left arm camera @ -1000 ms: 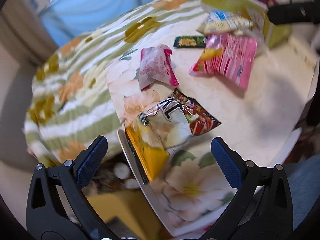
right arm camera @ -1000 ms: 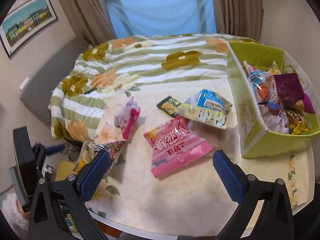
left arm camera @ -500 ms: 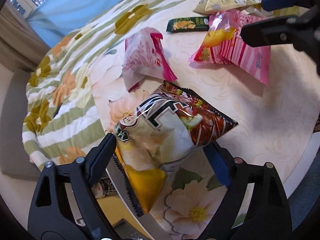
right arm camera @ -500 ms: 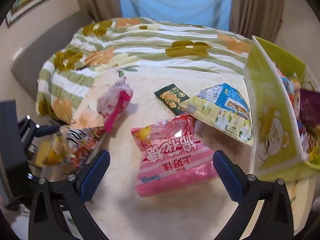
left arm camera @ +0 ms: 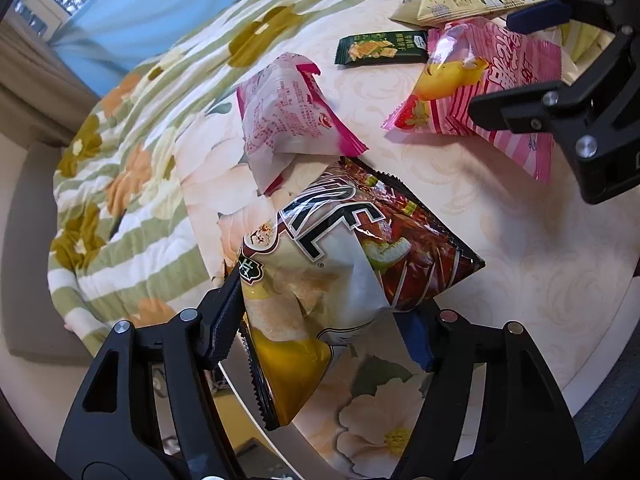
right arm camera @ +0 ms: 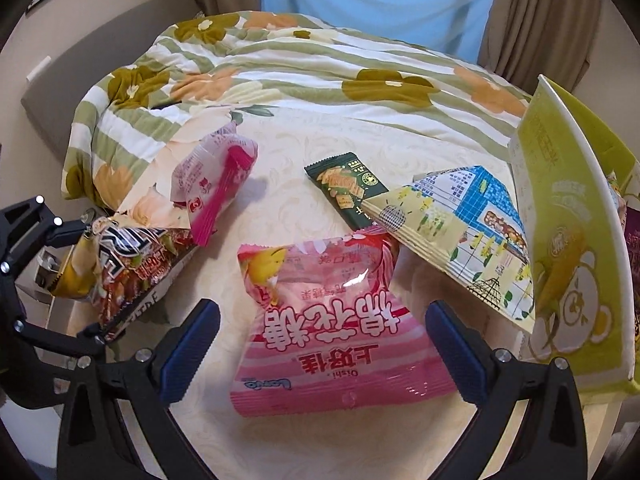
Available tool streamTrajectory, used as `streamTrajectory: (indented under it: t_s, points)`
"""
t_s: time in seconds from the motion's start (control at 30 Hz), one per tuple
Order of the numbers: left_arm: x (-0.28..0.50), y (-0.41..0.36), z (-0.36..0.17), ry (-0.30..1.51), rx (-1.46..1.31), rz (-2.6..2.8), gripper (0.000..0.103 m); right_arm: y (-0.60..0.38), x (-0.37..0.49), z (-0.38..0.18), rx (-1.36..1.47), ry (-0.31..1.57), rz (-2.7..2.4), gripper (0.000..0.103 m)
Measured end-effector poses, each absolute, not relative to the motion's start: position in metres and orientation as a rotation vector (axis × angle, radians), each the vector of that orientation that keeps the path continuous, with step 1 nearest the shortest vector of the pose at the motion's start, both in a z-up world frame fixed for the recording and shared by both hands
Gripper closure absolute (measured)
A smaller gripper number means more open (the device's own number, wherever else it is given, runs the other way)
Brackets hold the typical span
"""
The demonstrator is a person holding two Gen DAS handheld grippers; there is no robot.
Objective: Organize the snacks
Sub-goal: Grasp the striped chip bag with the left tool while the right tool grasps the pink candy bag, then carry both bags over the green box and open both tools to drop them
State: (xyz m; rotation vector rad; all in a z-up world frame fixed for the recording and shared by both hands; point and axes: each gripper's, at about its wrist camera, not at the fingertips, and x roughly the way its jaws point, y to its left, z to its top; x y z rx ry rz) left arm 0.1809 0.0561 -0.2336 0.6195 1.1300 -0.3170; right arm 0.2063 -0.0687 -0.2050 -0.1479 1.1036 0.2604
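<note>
Chip bag (left arm camera: 344, 264), left gripper (left arm camera: 320, 328) jaws closing (btwn pads)

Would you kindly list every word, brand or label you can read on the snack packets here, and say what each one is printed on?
"棉花糖", "上好佳" and "Oishi": on the pink striped marshmallow bag, seen upside down between the right gripper's open jaws.
Large letters, seemingly "RE": on the dark red and white crisp bag that the left gripper is closing on.
Too small or blurred: the dark green cracker packet, the blue and yellow packet, the white and magenta packet and the yellow-green box.
</note>
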Motion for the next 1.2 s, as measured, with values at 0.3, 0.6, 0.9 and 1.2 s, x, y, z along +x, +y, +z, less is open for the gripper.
streamTrajectory:
  t_s: [0.3,0.6,0.9,1.2]
  points:
    - [0.182,0.063,-0.228,1.172,0.525,-0.295,0.039,-0.067,0.212,-0.218,-0.171,1.109,0.271,0.001]
    - [0.174,0.068,-0.222,1.191,0.465,-0.284,0.039,-0.057,0.216,-0.23,-0.219,1.122,0.292,0.01]
    - [0.161,0.077,-0.216,1.2,0.393,-0.278,0.039,-0.053,0.207,-0.233,-0.24,1.144,0.311,0.032]
    - [0.144,0.091,-0.202,1.19,0.348,-0.267,0.039,-0.053,0.189,-0.221,-0.179,1.152,0.315,0.034]
